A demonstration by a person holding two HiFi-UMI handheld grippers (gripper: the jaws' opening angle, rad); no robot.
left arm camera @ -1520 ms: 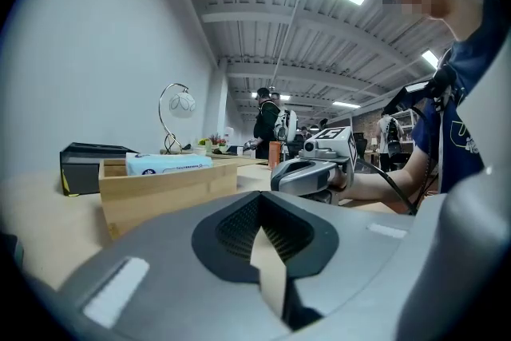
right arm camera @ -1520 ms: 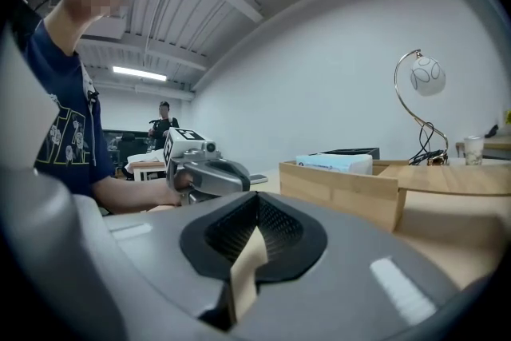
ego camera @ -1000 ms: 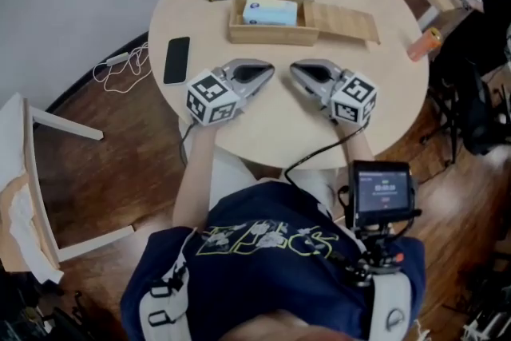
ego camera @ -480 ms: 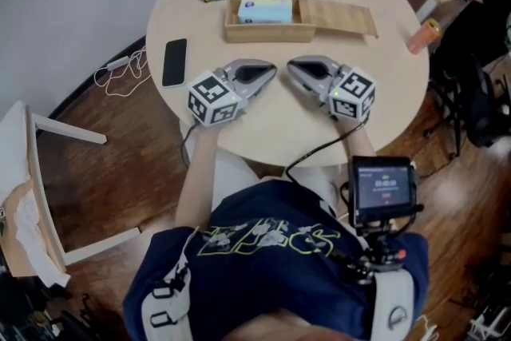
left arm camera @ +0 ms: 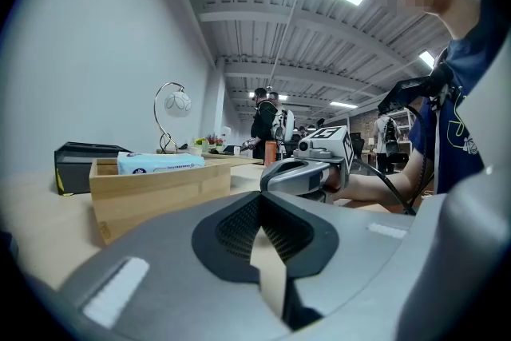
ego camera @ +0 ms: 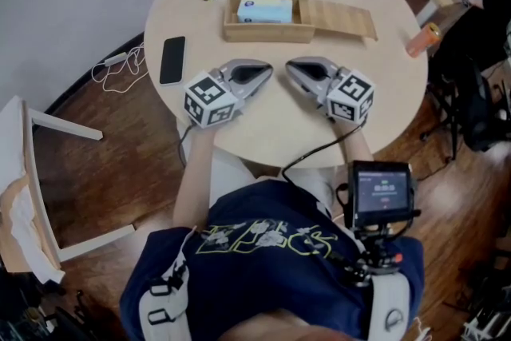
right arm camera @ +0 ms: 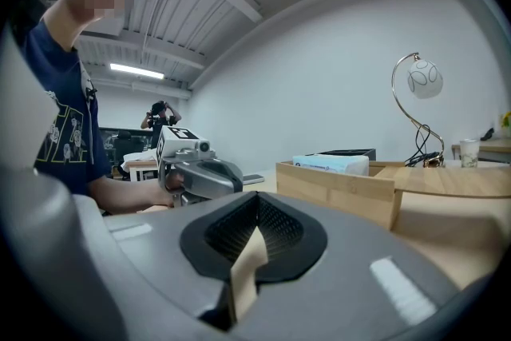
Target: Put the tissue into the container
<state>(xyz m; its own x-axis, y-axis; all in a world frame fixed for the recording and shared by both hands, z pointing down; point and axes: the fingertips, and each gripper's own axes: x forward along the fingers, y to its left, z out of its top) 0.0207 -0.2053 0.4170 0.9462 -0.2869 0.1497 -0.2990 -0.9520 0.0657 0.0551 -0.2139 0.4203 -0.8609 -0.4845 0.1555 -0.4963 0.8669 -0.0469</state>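
1. Currently: left claw, right claw, both closed, empty, resting on bench
2. Stock: tissue lying inside wooden container
3. Risk: reaching in with closed claws would likely shove container, not grasp tissue

No writing can be read surely. The tissue pack in the wooden box near the far edge of the table has blue print, too small to read. The screen at the person's chest and the yellow-green lettering on the shirt are illegible. The cube of the left gripper and that of the right gripper bear only black-and-white square markers.
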